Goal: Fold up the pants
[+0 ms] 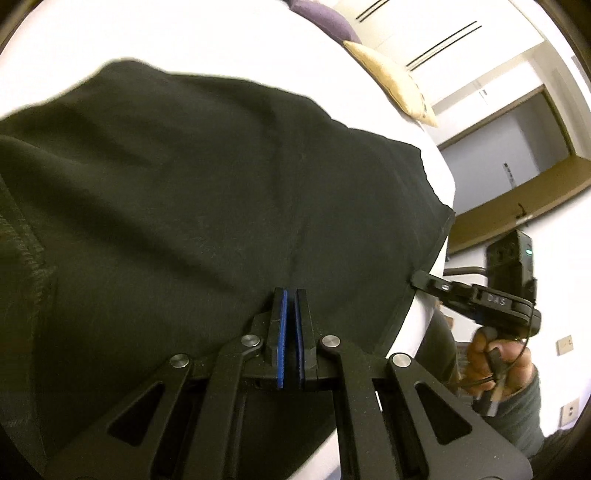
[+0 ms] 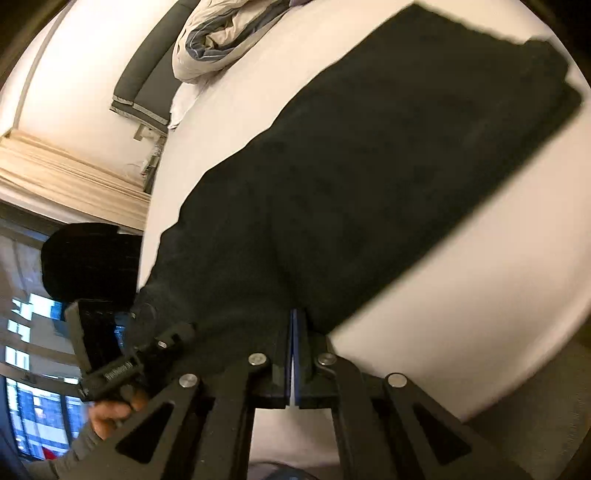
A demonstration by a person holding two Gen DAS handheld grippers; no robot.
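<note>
Black pants (image 1: 184, 206) lie spread on a white bed (image 1: 184, 33). My left gripper (image 1: 290, 295) is shut on the near edge of the pants. In the left wrist view the right gripper (image 1: 419, 278) pinches the pants' hem at the right edge of the bed. In the right wrist view the pants (image 2: 369, 166) stretch away toward the upper right, and my right gripper (image 2: 295, 314) is shut on their near edge. The left gripper (image 2: 173, 332) shows at the left, holding the same edge.
A yellow pillow (image 1: 391, 81) and a purple pillow (image 1: 325, 18) lie at the far side of the bed. A crumpled duvet (image 2: 221, 40) lies near the headboard (image 2: 144, 85). A window (image 2: 33, 332) is to the left. The bed edge (image 2: 461, 350) runs close by.
</note>
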